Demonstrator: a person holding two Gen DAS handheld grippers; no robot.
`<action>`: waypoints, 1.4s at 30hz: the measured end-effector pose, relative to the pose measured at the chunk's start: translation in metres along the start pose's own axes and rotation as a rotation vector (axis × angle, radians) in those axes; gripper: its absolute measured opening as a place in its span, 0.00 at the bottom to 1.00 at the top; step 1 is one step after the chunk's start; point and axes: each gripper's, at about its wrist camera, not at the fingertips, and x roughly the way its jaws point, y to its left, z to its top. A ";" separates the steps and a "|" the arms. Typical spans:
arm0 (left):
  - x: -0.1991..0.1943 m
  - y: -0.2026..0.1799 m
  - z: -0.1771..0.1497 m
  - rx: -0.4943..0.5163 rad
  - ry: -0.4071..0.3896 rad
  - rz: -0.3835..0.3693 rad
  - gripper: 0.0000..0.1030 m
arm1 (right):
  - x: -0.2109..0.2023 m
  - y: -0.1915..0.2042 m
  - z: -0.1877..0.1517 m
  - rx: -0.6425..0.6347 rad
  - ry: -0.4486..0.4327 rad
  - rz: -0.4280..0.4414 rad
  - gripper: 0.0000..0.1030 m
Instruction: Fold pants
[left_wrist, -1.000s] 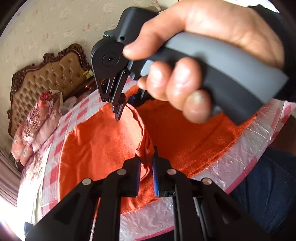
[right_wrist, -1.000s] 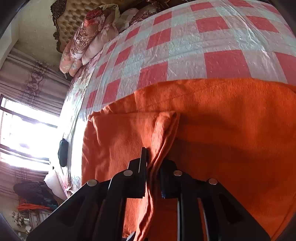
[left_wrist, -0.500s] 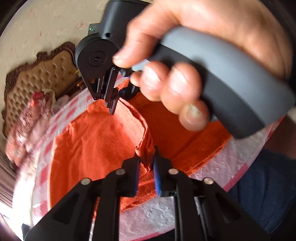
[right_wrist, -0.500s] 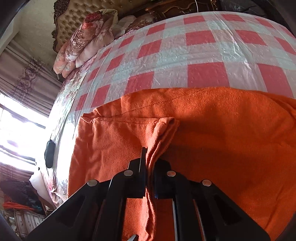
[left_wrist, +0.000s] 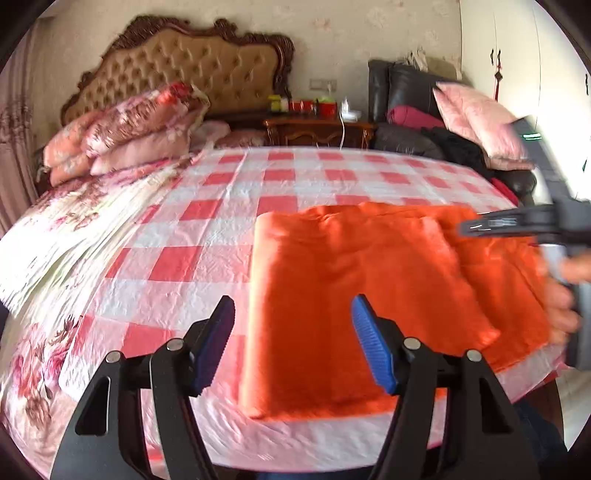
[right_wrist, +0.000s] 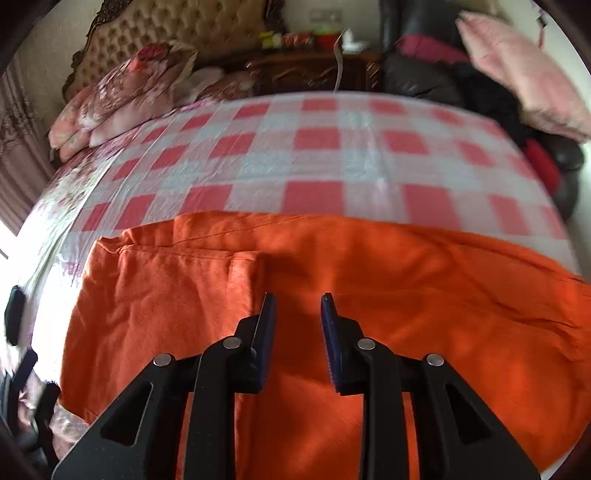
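Note:
The orange pants (left_wrist: 354, 295) lie flat and folded on the checked bed cover near the front edge; they also fill the lower half of the right wrist view (right_wrist: 369, 295). A folded layer lies on top at the left, with an edge running front to back. My left gripper (left_wrist: 293, 339) is open and empty, above the left part of the pants. My right gripper (right_wrist: 294, 325) is open and empty, just above the cloth. It shows blurred at the right edge of the left wrist view (left_wrist: 517, 225), held in a hand.
The bed has a red and white checked cover (left_wrist: 229, 221). Floral pillows (left_wrist: 129, 125) and a tufted headboard (left_wrist: 184, 62) stand at the back left. A wooden nightstand (left_wrist: 317, 129) and a dark chair with a pink cushion (left_wrist: 476, 114) stand at the back right.
Both grippers were shut on a fold of the pants; both have opened and let go. The fold now lies flat. The left gripper has pulled back and swung to face the headboard.

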 end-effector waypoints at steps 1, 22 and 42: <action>0.005 0.003 0.005 0.004 0.015 -0.016 0.63 | -0.008 0.007 -0.006 -0.031 -0.017 0.016 0.27; 0.119 0.031 0.069 -0.054 0.283 -0.067 0.20 | 0.013 0.046 -0.060 -0.166 0.092 0.017 0.72; 0.035 -0.007 -0.002 -0.030 0.193 0.040 0.82 | 0.014 0.042 -0.060 -0.155 0.099 0.014 0.85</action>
